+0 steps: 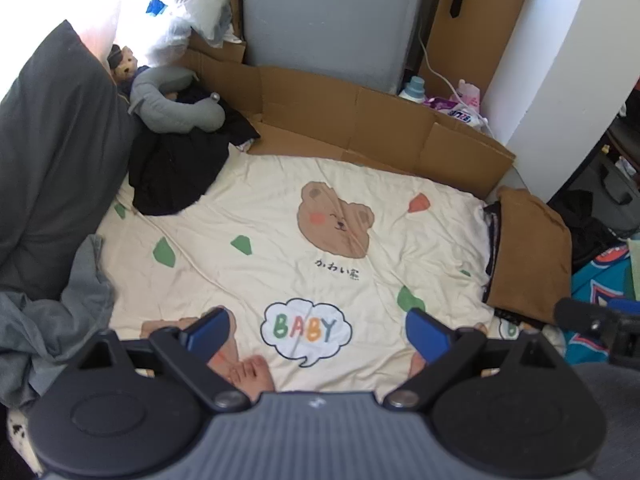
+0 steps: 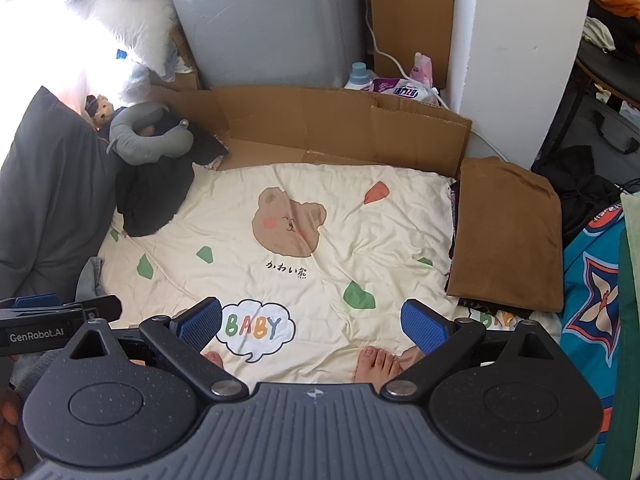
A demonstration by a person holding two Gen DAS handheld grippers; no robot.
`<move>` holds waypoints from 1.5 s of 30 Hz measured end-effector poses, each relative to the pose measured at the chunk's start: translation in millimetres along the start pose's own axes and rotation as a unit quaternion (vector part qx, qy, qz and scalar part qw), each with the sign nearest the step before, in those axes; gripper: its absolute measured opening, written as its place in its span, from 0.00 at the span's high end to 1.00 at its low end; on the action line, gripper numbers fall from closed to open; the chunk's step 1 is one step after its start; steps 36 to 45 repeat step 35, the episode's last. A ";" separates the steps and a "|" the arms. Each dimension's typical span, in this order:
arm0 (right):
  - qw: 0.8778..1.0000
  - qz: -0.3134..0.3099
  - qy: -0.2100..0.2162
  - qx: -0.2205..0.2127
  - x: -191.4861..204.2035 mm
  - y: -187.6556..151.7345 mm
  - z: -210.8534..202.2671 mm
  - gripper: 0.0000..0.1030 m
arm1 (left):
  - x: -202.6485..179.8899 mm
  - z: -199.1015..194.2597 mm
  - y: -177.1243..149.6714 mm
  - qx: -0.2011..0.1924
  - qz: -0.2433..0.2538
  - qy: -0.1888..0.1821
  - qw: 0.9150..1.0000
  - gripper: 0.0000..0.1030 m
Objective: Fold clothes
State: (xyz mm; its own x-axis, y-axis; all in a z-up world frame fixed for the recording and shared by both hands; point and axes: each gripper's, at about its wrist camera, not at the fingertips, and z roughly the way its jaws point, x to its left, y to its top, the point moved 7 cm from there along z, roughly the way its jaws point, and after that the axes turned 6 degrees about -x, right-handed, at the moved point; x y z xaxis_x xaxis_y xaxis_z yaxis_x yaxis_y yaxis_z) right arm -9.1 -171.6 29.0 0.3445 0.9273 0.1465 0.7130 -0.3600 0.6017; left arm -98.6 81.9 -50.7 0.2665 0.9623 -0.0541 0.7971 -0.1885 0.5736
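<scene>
Left wrist view: the left claw [image 1: 318, 330] hovers over a bed, its two blue-padded fingers [image 1: 208, 330] spread wide with nothing between them. Below lies a cream bedspread [image 1: 248, 208] printed with a brown bear face, green shapes and a "BABY" speech bubble. It is bare across the middle. At the far left corner sits a crumpled black garment [image 1: 176, 172], partly under a grey neck pillow [image 1: 168, 104]. A dark grey pillow [image 1: 52, 160] leans along the left edge, with loose grey fabric [image 1: 52, 328] bunched near the claw's left side. On the right edge rests a neatly folded brown garment [image 1: 528, 248] on top of other dark folded pieces. Flattened cardboard [image 1: 360, 120] lines the far edge of the bed. The person's bare toes [image 1: 252, 372] show just behind the claw.

Right wrist view: the right claw [image 2: 314, 326] is likewise spread apart and holds nothing, over the same bedspread. The folded brown garment [image 2: 508, 232] lies to its right, the black garment [image 2: 156, 196] well apart at far left. Part of the other claw [image 2: 60, 320] shows at the left edge.

Judged from this, one fold appears finished and stacked, and the next garment is not yet picked up. The next move likely calls for reaching to the black heap at far left, pinching its edge, and drawing it onto the bare middle to spread flat.
</scene>
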 end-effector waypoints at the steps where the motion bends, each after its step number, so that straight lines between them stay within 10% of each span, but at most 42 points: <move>1: 1.000 -0.003 0.000 0.001 1.4 0.2 0.4 0.04 | -2.4 -0.6 -0.9 -0.002 0.002 0.003 1.000 0.07; 45: 1.000 -0.025 0.008 0.008 9.2 2.1 1.9 0.04 | -25.7 -3.2 -9.7 -0.006 0.012 0.036 0.999 0.06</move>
